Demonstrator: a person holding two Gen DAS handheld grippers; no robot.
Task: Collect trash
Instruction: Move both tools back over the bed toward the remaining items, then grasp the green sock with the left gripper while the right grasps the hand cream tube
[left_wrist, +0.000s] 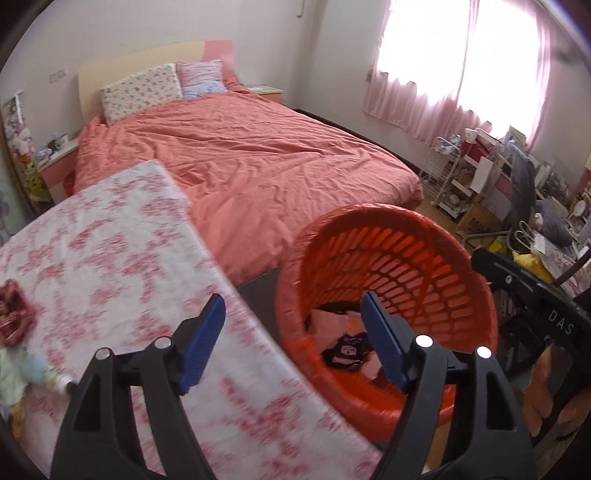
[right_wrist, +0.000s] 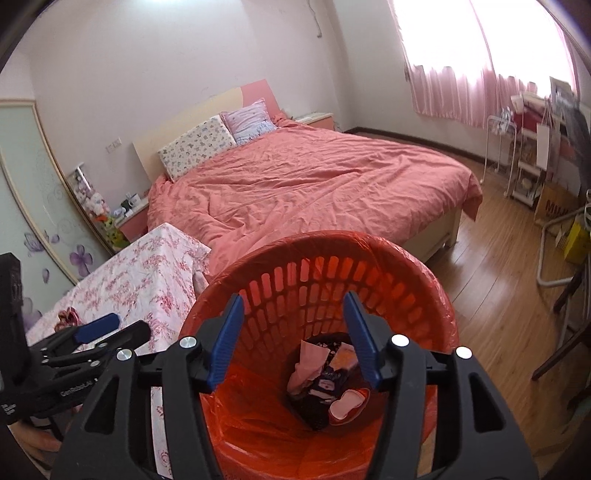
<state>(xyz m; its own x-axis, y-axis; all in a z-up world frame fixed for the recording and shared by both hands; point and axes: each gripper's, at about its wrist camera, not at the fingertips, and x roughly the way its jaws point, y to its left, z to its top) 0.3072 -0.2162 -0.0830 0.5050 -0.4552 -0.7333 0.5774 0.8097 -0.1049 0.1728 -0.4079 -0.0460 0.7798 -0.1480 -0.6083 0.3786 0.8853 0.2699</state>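
R gripper (right_wrist: 293, 339) tilts down over orange bin (right_wrist: 424, 280), fingers spread, empty. L gripper (left_wrist: 293, 341) at its 9 o'clock, over bench (left_wrist: 110, 236) edge, fingers spread, empty. Trash (right_wrist: 325, 376) on bin bottom.

Your left wrist camera looks down along its fingers from just above the floral tablecloth (left_wrist: 122, 251), with the orange basket (left_wrist: 391, 236) close at lower right. Your right wrist camera sits right over that basket (right_wrist: 317, 254), peering steeply into its bottom. Both face the bed (left_wrist: 236, 155) and headboard wall, window to the right. You share basket, bed, pillows and tablecloth corner (right_wrist: 147, 269) across both views.
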